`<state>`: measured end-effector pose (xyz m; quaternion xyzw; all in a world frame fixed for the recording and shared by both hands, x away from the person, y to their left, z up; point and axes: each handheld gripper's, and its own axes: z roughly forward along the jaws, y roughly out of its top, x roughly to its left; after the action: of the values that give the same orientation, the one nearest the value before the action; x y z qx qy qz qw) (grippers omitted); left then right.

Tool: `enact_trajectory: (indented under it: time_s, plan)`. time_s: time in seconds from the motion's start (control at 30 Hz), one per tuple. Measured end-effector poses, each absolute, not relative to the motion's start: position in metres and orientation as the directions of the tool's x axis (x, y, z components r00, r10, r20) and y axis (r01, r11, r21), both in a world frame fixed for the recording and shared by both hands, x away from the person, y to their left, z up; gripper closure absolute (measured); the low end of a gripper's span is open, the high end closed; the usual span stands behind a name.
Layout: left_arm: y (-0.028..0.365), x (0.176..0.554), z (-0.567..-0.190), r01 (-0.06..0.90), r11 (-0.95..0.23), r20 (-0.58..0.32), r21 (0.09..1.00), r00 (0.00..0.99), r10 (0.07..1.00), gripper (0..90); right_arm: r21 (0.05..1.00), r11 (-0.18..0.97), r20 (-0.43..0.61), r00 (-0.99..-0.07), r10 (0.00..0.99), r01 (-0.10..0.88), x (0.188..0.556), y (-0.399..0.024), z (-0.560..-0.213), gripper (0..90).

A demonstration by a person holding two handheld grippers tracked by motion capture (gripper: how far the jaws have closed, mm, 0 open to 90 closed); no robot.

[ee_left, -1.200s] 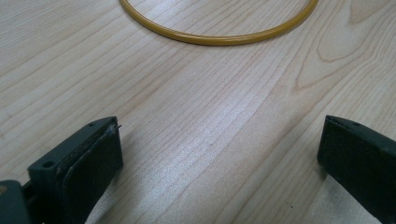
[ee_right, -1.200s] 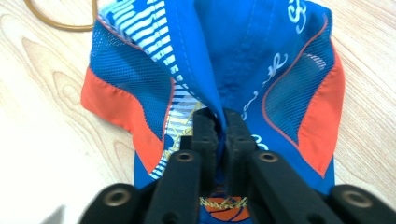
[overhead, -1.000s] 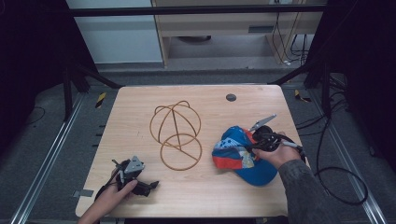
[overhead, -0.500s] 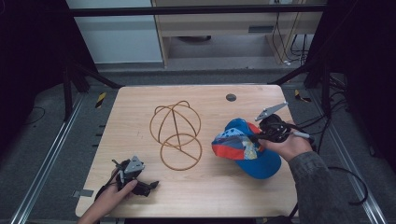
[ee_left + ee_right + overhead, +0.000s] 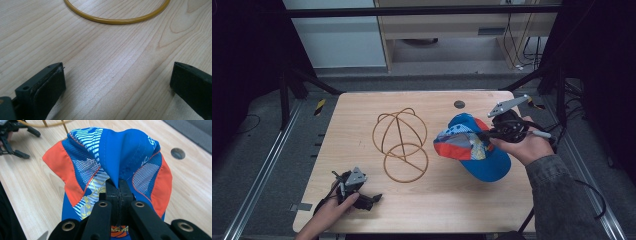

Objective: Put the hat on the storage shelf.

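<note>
One cap (image 5: 472, 147), one wire frame (image 5: 401, 145), two hand-held grippers.

Black hand-held gripper (image 5: 484, 135) with grey three-cornered plate, trailing cable; grey sleeve (image 5: 562, 195) on the right arm.

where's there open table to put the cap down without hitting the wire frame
Bare wood lies on the table left of the wire frame, along its far edge around the small round hole, and near the front edge between the left gripper and the cap. The middle is crowded by frame and cap.
</note>
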<state>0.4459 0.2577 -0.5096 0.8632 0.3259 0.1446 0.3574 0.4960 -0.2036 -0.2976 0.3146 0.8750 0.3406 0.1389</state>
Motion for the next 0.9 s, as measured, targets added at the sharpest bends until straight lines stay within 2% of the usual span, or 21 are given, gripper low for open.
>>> enact_trajectory:
  time_s: [0.9]
  plan:
    - [0.258, 0.446, -0.509, 0.457, -0.535, 0.020, 0.710, 0.747, 0.664, 0.0, 0.772, 0.532, -0.072, -0.782, 0.619, 0.350, 0.482, -0.197, -0.235, 89.9]
